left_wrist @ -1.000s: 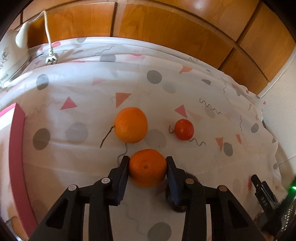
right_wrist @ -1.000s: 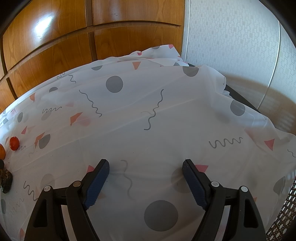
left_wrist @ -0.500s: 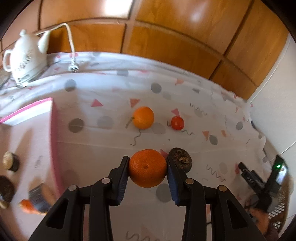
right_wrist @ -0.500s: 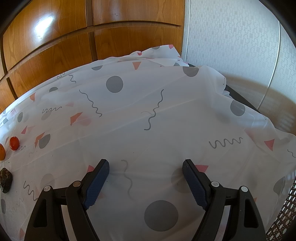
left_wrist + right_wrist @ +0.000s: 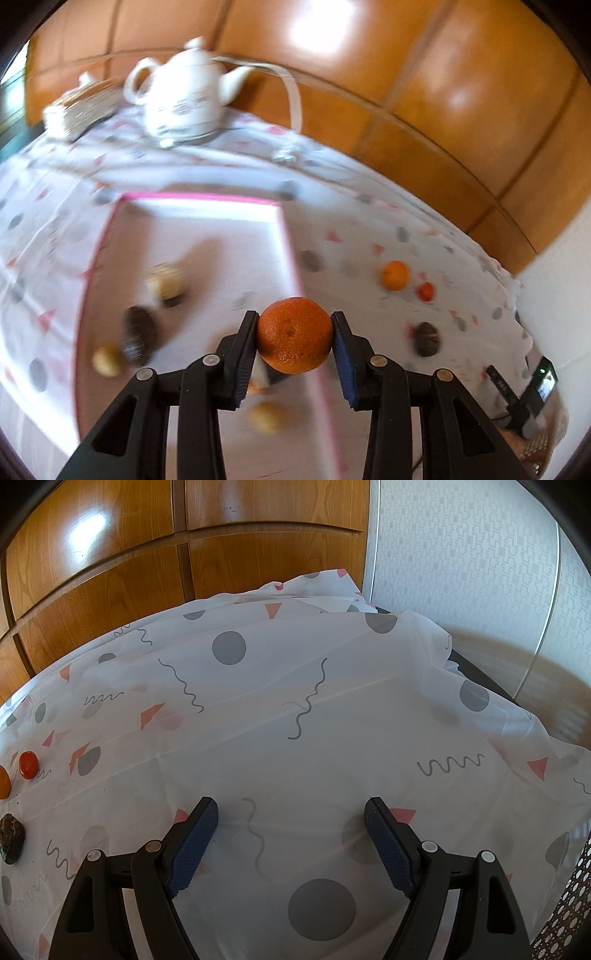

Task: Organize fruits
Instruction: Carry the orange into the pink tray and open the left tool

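Note:
My left gripper [image 5: 294, 334] is shut on an orange [image 5: 294, 335] and holds it in the air above the right edge of a pink tray [image 5: 291, 251]. The tray holds several blurred small items, among them a dark round one [image 5: 138, 332] and a yellowish one [image 5: 107, 360]. On the cloth to the right lie a second orange [image 5: 395, 275], a small red tomato [image 5: 425, 291] and a dark brown fruit [image 5: 427, 338]. My right gripper [image 5: 290, 827] is open and empty above the patterned cloth. The tomato [image 5: 28, 764] and dark fruit [image 5: 11, 838] lie at its far left.
A white teapot [image 5: 184, 99] with a cord and a stack of dishes [image 5: 79, 110] stand at the back left. Wooden cabinet doors [image 5: 184, 554] run behind the table. The other gripper [image 5: 524, 398] shows at lower right. The cloth drops off the table's right edge [image 5: 480, 679].
My left gripper has lifted the orange and swung left, from over the cloth to above the tray's edge. The right gripper has not moved.

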Motion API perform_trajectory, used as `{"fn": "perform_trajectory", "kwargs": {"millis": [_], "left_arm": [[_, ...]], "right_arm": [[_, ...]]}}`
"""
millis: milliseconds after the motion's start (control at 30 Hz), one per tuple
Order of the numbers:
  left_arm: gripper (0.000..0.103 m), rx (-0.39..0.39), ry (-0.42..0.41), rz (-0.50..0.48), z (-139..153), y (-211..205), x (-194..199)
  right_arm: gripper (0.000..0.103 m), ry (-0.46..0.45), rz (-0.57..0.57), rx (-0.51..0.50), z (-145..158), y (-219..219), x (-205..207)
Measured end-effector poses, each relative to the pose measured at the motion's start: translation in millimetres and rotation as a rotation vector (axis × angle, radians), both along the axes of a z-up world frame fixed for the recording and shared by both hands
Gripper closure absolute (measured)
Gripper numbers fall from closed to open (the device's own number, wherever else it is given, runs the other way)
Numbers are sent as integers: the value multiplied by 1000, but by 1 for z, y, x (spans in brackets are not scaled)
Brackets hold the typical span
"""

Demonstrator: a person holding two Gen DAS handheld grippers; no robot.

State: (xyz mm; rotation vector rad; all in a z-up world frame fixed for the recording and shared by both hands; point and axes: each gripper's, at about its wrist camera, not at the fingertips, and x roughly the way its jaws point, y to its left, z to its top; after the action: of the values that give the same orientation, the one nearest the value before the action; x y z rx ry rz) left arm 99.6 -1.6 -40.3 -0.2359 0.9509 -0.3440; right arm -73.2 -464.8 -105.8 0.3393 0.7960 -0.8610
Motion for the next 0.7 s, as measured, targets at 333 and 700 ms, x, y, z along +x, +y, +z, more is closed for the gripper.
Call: {"fn": "perform_trajectory", "kwargs": {"millis": [333,700], "left_arm": [[64,42,49,86,-35,42,17],[61,88,-4,52,-33,25,27]], "right_arm": [[20,3,0,-2,0,1,0],[20,3,1,-3,-1,1,0]]}}
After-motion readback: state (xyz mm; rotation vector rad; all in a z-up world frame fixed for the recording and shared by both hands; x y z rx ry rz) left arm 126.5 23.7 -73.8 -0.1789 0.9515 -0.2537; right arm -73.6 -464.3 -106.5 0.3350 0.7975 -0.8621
